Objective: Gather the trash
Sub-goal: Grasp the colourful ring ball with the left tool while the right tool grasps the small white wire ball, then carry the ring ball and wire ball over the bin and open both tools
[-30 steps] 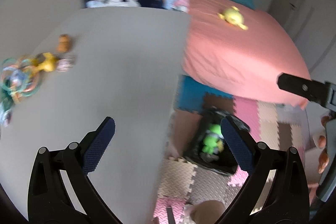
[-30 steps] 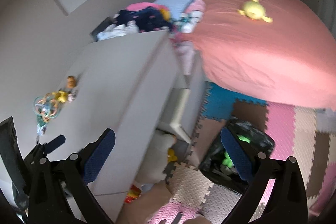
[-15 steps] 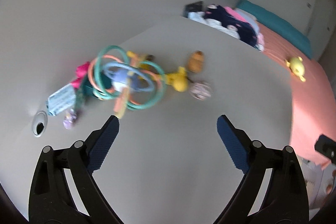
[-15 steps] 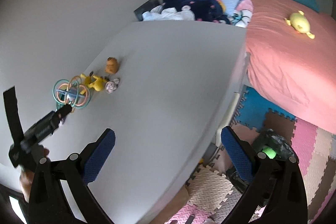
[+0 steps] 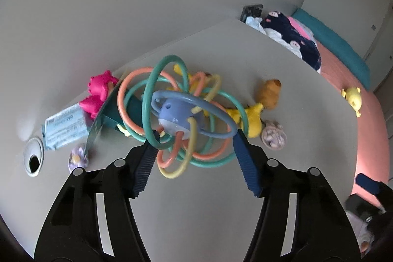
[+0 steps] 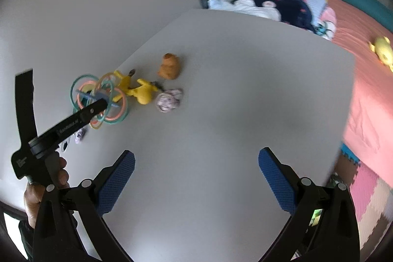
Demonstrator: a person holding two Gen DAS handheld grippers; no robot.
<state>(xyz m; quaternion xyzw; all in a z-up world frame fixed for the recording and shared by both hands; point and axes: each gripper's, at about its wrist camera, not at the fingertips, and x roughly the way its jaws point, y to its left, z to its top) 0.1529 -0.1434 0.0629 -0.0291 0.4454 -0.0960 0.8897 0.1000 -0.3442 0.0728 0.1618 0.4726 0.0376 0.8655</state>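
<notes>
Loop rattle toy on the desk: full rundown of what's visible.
The loop rattle toy is a cage of smooth plastic-looking loops, teal, salmon and pale yellow, around a blue-lilac core with a blue ring. It sits on the grey desk against the yellow toy. The left hand-held gripper is closing around its near loops; firm contact is unclear.

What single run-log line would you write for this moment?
left gripper: closing around ring toy | right gripper: open, empty | crumpled wrapper: on table

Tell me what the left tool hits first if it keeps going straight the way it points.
Most likely the ring rattle toy: it already sits between the closing fingers of the left tool. Whether the pads touch it yet is unclear.
</notes>
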